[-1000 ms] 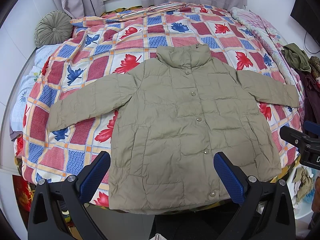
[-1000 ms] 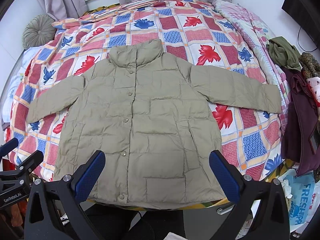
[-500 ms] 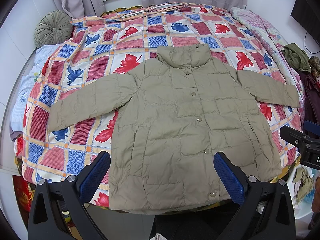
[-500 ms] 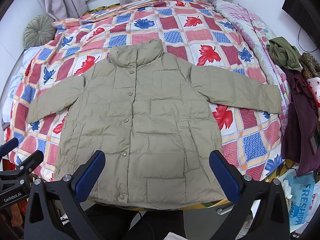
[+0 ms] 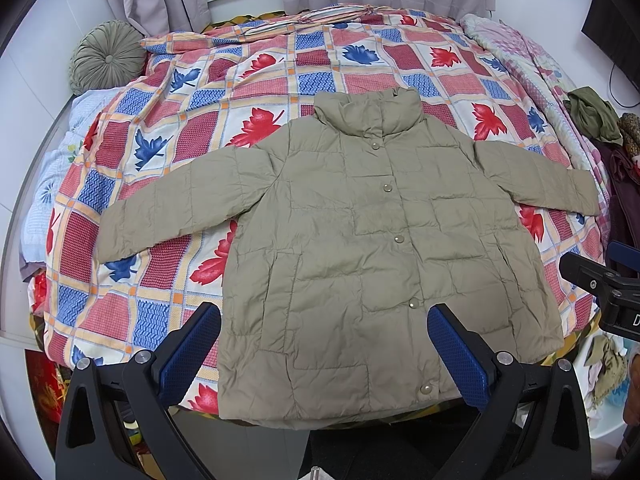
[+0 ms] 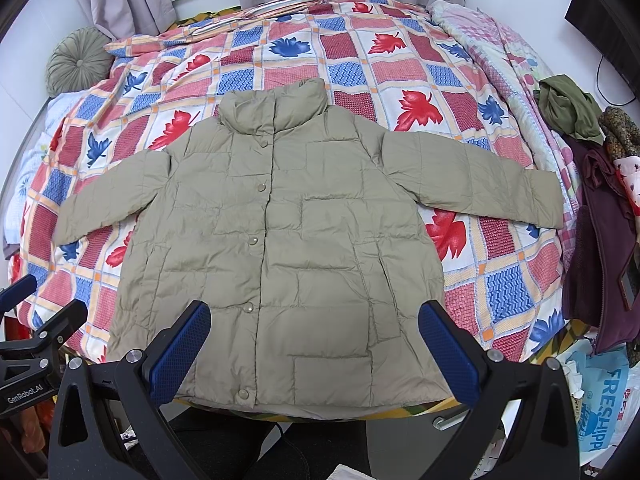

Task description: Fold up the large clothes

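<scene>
A khaki quilted puffer jacket point(image 5: 360, 248) lies flat, front up and snapped shut, on the bed, sleeves spread to both sides and collar at the far end. It also shows in the right wrist view point(image 6: 288, 248). My left gripper point(image 5: 324, 344) is open and empty, held above the jacket's hem at the bed's near edge. My right gripper point(image 6: 314, 344) is open and empty, also above the hem. Each gripper shows at the edge of the other's view.
The bed has a red, blue and white leaf-patterned quilt point(image 5: 200, 128). A round green cushion point(image 5: 106, 56) sits at the far left. A pile of clothes point(image 6: 592, 184) lies along the right side, with a plastic bag point(image 6: 600, 404) on the floor.
</scene>
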A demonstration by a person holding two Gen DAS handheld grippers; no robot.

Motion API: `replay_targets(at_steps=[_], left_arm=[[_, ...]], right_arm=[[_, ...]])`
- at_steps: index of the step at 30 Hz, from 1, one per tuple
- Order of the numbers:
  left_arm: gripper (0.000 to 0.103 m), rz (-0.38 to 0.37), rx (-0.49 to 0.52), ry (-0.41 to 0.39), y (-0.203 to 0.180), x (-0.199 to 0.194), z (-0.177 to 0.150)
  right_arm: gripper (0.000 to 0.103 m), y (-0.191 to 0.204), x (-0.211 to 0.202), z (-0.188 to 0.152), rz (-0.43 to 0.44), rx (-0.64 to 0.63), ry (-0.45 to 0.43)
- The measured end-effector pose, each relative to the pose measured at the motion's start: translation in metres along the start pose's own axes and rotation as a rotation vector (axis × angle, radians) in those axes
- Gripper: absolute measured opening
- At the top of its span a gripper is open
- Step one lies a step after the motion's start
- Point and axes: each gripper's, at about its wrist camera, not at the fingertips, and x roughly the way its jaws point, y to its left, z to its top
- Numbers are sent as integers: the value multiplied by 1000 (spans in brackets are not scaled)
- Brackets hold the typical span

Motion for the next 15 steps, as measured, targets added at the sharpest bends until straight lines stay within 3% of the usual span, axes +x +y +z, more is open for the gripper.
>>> replay_targets(at_steps=[15], left_arm=[[103,0,-1,-1,0,0,0]], right_arm=[[103,-1,1,0,0,-1,0]])
